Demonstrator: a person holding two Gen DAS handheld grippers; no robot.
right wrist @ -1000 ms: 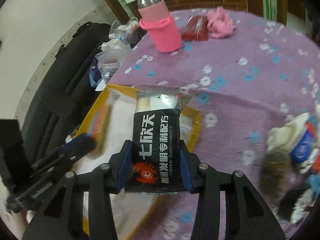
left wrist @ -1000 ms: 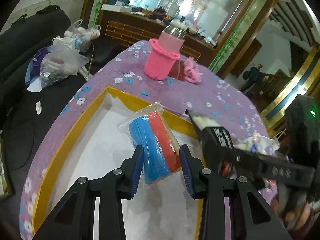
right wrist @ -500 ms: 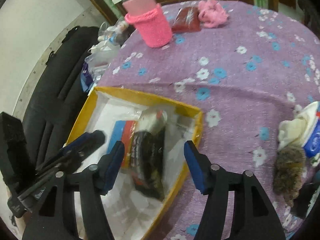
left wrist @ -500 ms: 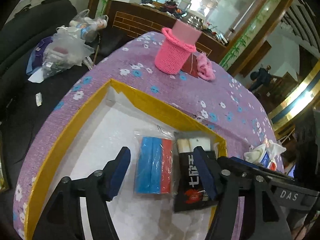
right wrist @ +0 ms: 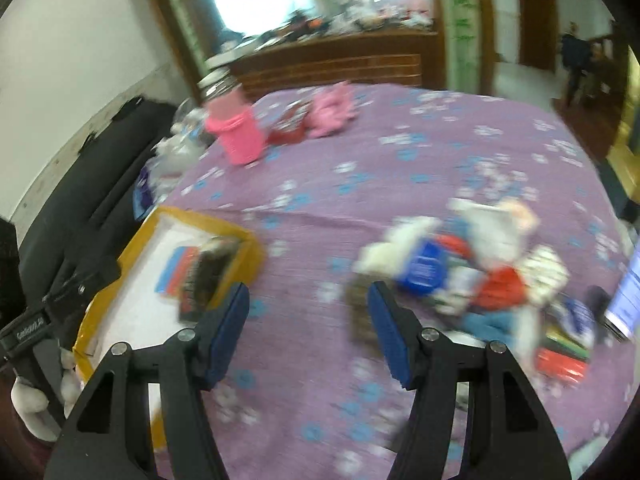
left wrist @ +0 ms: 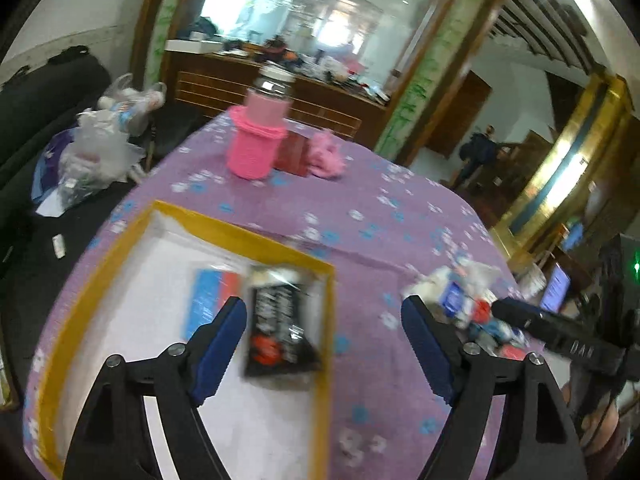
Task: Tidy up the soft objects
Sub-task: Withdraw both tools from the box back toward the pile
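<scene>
Blue-padded jaws of the left gripper [left wrist: 322,344] stand spread wide and have just been opening; nothing is pinched, though the black packet [left wrist: 280,328] lies in the box beneath them. Right gripper [right wrist: 308,330] jaws are also parted and empty, over bare purple cloth [right wrist: 400,152].

Yellow-rimmed box [left wrist: 248,232] holds two items side by side: blue-and-red packet [left wrist: 212,296] and the black packet, long axes running away from the left jaws.

Remaining soft objects sit in a heap [right wrist: 472,268] on the surface, ahead and to the right of the right jaws, near them; well apart from the box. Judgement: right hand is nearer the heap, so the next pick likely falls to it. Blur hides individual item edges.
</scene>
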